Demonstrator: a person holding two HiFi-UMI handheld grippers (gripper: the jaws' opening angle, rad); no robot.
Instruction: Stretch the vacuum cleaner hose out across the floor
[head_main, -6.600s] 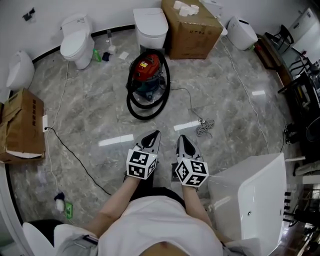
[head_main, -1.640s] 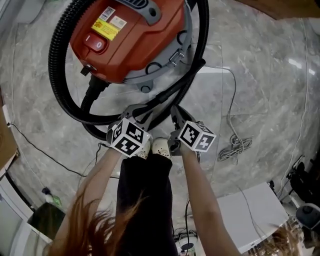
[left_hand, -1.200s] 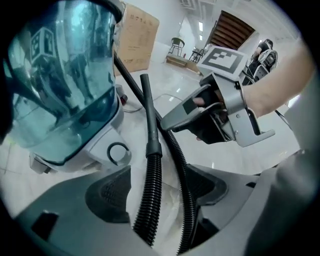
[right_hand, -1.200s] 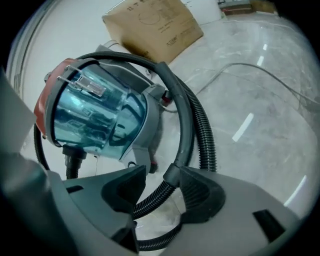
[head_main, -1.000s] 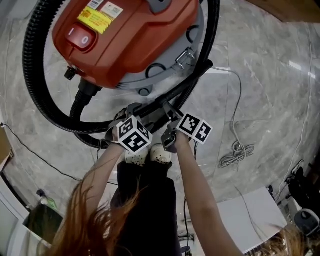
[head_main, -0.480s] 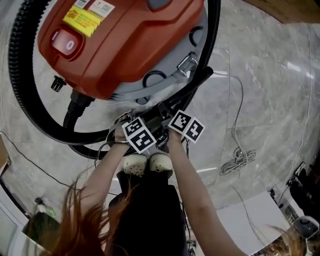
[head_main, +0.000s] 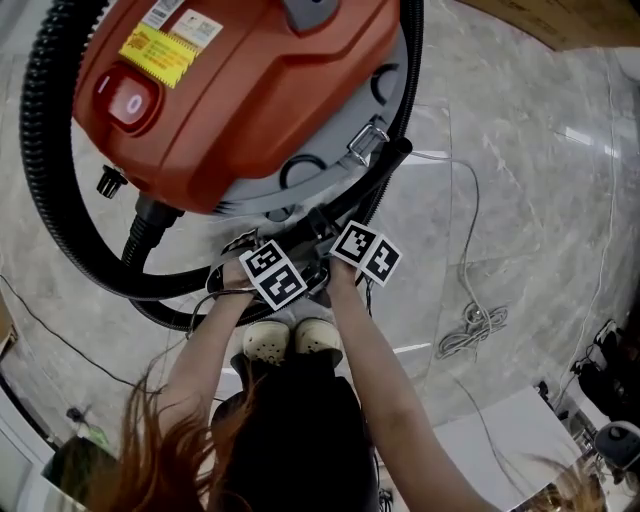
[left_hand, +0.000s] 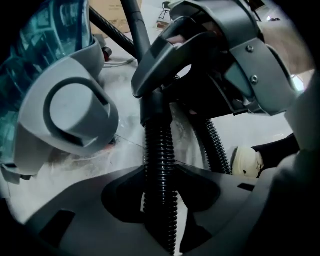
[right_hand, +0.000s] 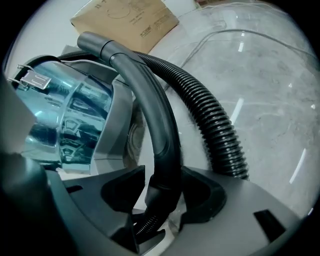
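Observation:
A red vacuum cleaner (head_main: 230, 90) fills the top of the head view, with its black ribbed hose (head_main: 60, 220) looped around it. Both grippers reach under its grey base. My left gripper (head_main: 247, 245) has just been closing, and its jaws now press on the ribbed hose (left_hand: 159, 150) that runs between them (left_hand: 160, 175). My right gripper (head_main: 318, 220) is shut on the hose's smooth curved handle tube (right_hand: 155, 115), held between its jaws (right_hand: 162, 187). Another stretch of ribbed hose (right_hand: 215, 120) passes just to the right of it.
A grey caster (left_hand: 75, 115) of the vacuum sits close on the left of my left gripper. The person's pale shoes (head_main: 290, 340) stand right behind the grippers. A white power cable (head_main: 470, 320) lies coiled on the marble floor to the right. A cardboard box (right_hand: 125, 17) stands behind the vacuum.
Both grippers have sunk in toward the hose under the vacuum's base. The head camera has come closer, so the vacuum fills more of the view.

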